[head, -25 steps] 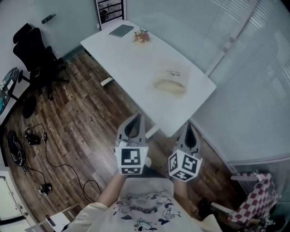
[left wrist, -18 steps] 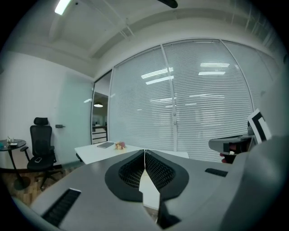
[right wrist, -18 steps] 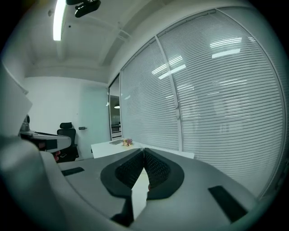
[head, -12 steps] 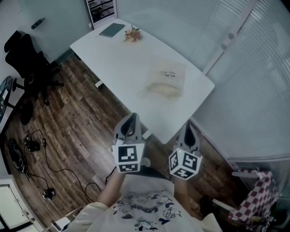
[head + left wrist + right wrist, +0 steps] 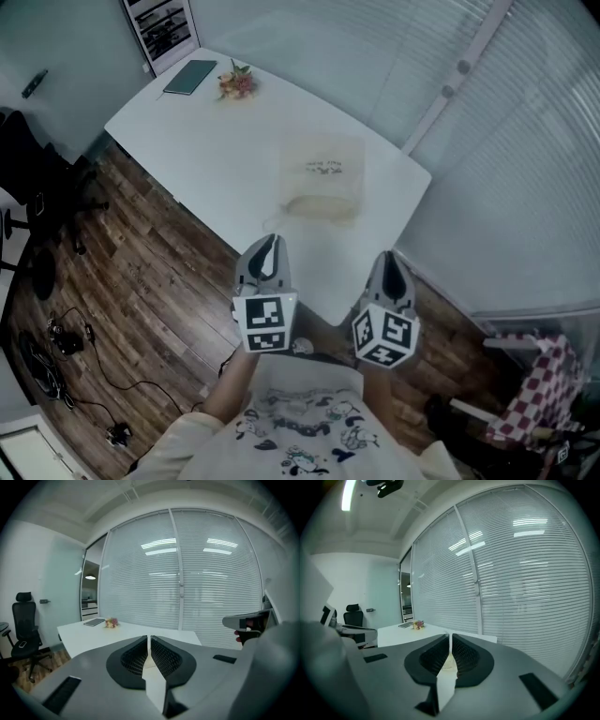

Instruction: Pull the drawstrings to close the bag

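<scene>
Left hand-held gripper point(image 5: 266, 255) and right hand-held gripper point(image 5: 387, 269) were both closed with nothing between their jaws. They were held side by side before the person's chest, off the table's near corner and well apart from the bag.

The bag point(image 5: 322, 178), pale with a small print, lay flat on the table point(image 5: 225, 141) towards its near right end, its bulkier rim turned to the near edge. Its drawstrings were too small to make out. By the far corner sat a dark notebook point(image 5: 190, 77) and a small bunch of flowers point(image 5: 236, 84), just beside each other. Wooden floor point(image 5: 141, 272) with loose cables point(image 5: 56, 347) lay to the left, window blinds point(image 5: 525, 159) to the right.

By the look of it, the closing had not begun and the approach was the step in hand. The next move would call for bringing both grippers over the near edge, opening the jaws, and finding a cord at the bag's mouth for each before pulling.

Only the head view showed the whole bag and its distance from the grippers. The left gripper view showed its jaws pressed together, plus an office chair point(image 5: 23, 620) beyond the table. The right gripper view showed the same closure, and in both the jaws covered nearly all of the bag.
</scene>
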### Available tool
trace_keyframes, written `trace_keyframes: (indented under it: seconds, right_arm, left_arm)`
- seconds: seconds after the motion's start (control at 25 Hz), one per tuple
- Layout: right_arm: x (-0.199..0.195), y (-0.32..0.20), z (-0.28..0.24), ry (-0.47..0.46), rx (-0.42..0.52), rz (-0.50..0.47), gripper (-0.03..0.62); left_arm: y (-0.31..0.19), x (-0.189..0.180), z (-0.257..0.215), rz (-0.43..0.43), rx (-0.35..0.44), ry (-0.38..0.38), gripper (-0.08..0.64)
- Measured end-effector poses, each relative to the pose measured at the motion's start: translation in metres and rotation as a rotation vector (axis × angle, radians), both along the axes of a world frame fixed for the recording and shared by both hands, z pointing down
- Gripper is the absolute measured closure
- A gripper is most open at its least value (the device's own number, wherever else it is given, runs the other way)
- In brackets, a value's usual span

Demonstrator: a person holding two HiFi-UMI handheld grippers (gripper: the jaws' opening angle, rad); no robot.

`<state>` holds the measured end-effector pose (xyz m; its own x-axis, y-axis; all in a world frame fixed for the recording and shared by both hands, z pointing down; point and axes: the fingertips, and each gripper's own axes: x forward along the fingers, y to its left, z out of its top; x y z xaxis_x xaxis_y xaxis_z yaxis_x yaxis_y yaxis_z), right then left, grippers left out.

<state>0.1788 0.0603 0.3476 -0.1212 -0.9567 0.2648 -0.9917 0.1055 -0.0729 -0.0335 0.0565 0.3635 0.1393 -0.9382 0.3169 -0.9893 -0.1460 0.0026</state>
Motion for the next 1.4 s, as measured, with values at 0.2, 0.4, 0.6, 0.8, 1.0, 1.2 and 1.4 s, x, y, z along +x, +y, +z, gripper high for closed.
trace_keyframes:
  seconds: [0.2, 0.4, 0.6, 0.8, 1.0, 1.2, 1.4]
  right_arm:
    - [-0.017, -0.047, 0.012, -0.024, -0.030, 0.033, 0.577]
    - [-0.029, -0.080, 0.034, -0.013, -0.096, 0.065, 0.577]
    - [-0.033, -0.096, 0.057, 0.001, -0.168, 0.114, 0.577]
    - [-0.030, -0.111, 0.070, 0.018, -0.207, 0.154, 0.577]
    - [-0.027, -0.118, 0.084, 0.038, -0.252, 0.192, 0.577]
    - [-0.027, -0.120, 0.102, 0.035, -0.299, 0.205, 0.577]
    - [-0.030, -0.119, 0.122, 0.031, -0.360, 0.180, 0.577]
  left_arm:
    - [-0.048, -0.011, 0.037, 0.062, -0.102, -0.055, 0.514]
    - [-0.083, -0.021, 0.087, 0.139, -0.221, -0.086, 0.409]
    - [-0.105, -0.019, 0.123, 0.272, -0.291, -0.170, 0.363]
    - [-0.126, -0.010, 0.159, 0.395, -0.370, -0.277, 0.336]
    - [-0.135, -0.008, 0.185, 0.473, -0.450, -0.313, 0.324]
    - [-0.141, -0.004, 0.199, 0.553, -0.485, -0.340, 0.325]
    - [-0.138, -0.003, 0.204, 0.573, -0.507, -0.348, 0.327]
